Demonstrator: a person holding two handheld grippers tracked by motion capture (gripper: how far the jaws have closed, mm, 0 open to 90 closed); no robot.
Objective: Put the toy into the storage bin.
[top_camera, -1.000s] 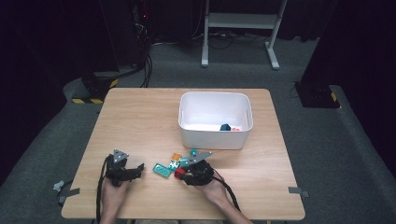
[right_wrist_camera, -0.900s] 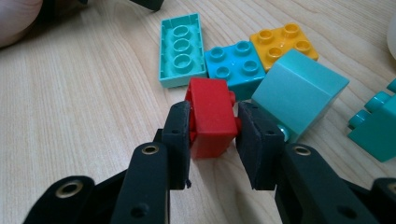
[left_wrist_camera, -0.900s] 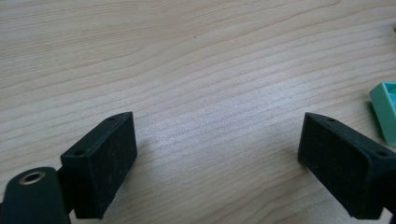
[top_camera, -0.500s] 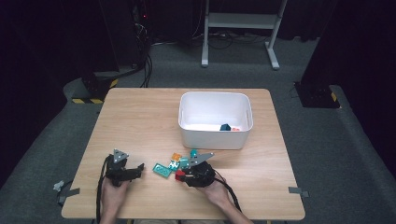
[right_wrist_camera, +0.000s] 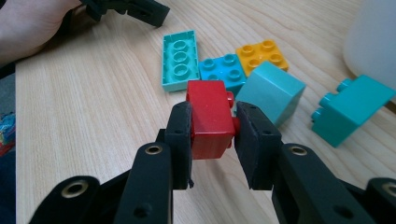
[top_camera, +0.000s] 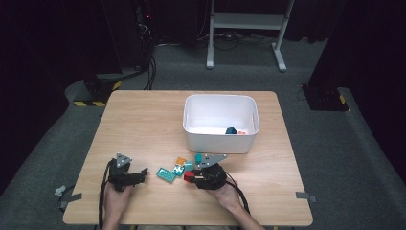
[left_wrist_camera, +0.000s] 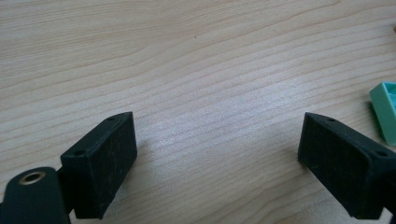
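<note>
A: Where's the small red plastic brick (right_wrist_camera: 211, 119)?
B: Pinched in the right tool (right_wrist_camera: 214, 135), on the wooden surface (top_camera: 143, 124), at six o'clock from the white tub (top_camera: 220, 136).
A: Left tool (left_wrist_camera: 217, 154)?
B: Spread, nothing between.

The right edge of the left gripper view cuts off a mint brick (left_wrist_camera: 385, 112).

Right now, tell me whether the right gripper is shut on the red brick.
Shut on it. In the right gripper view, both pads of the right gripper press the sides of the red brick.
</note>
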